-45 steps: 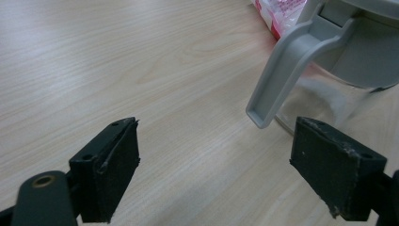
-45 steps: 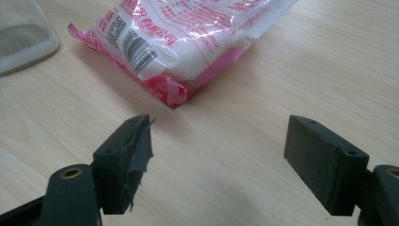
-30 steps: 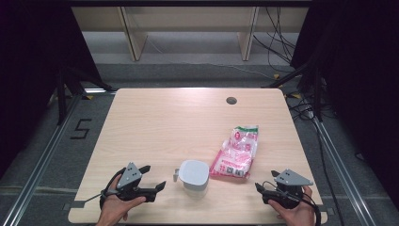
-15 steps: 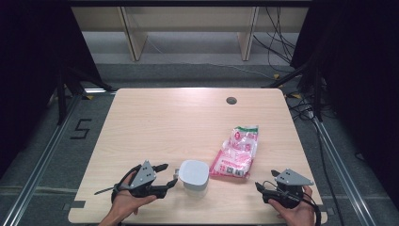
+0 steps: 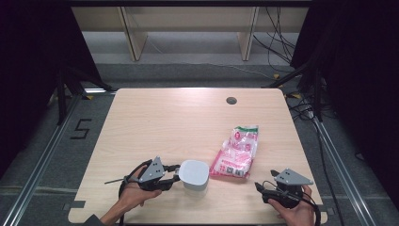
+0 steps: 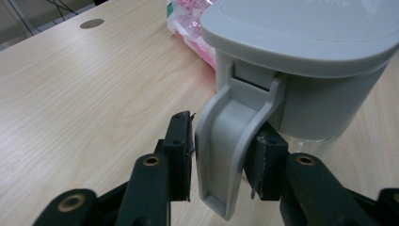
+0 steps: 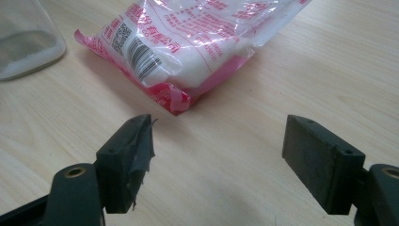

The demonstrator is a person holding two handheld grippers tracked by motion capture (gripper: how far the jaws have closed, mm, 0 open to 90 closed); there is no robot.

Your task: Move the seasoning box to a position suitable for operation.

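A clear container with a grey lid (image 5: pixel 194 174) stands near the table's front edge. A grey latch (image 6: pixel 226 141) hangs down from its lid. My left gripper (image 5: pixel 175 172) comes at it from the left; its jaws have just been closing, and the pads (image 6: pixel 181 150) now sit against both sides of the latch. A pink and white plastic bag (image 5: pixel 236 151) lies to the right of the container. My right gripper (image 5: pixel 261 187) rests at the front right, open and empty, with the bag's corner (image 7: pixel 176 101) a little beyond its fingertips.
The light wooden table (image 5: pixel 155 122) has a round cable hole (image 5: pixel 231 100) near its far edge. Black frame rails run along both sides of the table, and cables lie on the floor at the back right.
My left gripper has slid right to the container, and its jaws have closed from wide open onto the lid's latch. The right gripper has not moved.
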